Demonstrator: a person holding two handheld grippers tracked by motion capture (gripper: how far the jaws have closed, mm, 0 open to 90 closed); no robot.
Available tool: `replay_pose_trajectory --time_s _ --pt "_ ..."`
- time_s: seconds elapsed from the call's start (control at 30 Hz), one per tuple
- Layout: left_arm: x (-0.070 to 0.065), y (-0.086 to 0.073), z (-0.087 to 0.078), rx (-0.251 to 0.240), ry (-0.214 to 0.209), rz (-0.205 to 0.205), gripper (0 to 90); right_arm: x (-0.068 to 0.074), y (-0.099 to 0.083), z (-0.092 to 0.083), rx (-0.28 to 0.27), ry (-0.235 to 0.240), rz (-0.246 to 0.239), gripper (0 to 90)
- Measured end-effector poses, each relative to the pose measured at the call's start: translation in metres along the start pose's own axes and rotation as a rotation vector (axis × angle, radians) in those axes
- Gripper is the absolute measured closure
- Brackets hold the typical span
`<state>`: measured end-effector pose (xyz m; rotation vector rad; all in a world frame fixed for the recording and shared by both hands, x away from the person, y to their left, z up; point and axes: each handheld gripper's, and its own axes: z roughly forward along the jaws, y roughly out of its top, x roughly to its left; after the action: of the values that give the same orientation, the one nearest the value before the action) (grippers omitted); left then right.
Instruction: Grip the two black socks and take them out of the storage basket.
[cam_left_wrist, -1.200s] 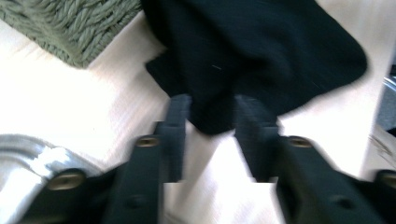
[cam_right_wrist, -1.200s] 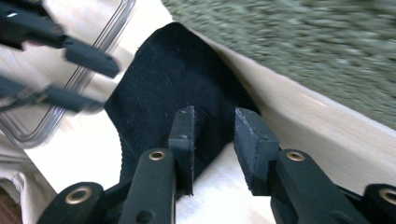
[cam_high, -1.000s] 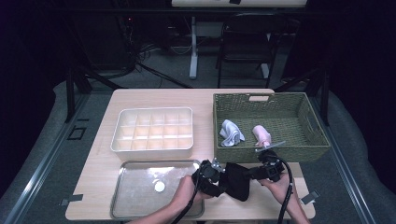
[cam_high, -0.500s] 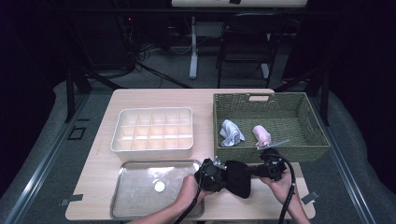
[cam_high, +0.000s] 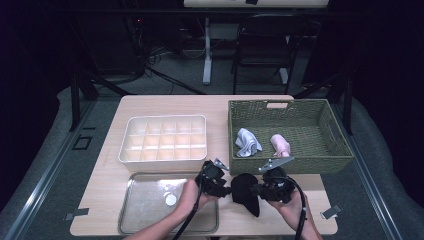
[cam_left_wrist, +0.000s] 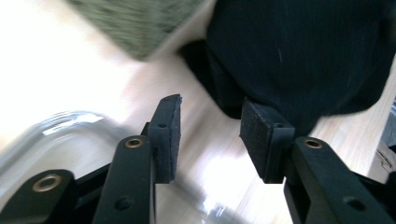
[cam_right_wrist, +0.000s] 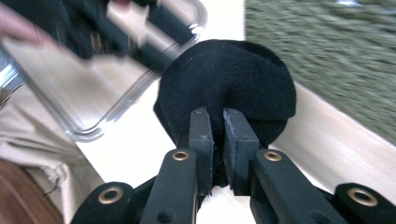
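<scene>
— What has changed in the last second?

— The black sock (cam_high: 245, 192) has come up off the worktop (cam_high: 165, 105) and hangs between both tools. The right tool (cam_right_wrist: 217, 126) has clamped narrow on it; the left tool (cam_left_wrist: 210, 128) has just reopened partway, its pads off the cloth. Likely a fold or transfer under way.

— Count?

— One black sock; two rolled socks in one basket (cam_high: 330, 160); one divided box (cam_high: 162, 162); one tray (cam_high: 132, 222).
</scene>
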<state>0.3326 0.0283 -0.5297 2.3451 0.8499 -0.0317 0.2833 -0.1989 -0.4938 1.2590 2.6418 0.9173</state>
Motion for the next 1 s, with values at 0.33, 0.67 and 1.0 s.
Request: replay_pose_trajectory --time_s 0.33,0.67,1.0 --pt "0.01 -0.013 -0.027 -0.033 -0.014 -0.035 51.5 0.031 0.009 0.043 0.084 0.09 -0.112 74.1" --pt "-0.003 -0.006 -0.019 -0.043 -0.024 -0.015 48.8 0.006 0.002 0.009 -0.006 0.088 -0.024 59.3" --pt "-0.027 0.005 0.007 0.002 -0.014 0.054 38.7 -0.016 -0.004 0.053 0.131 0.052 0.02 54.2"
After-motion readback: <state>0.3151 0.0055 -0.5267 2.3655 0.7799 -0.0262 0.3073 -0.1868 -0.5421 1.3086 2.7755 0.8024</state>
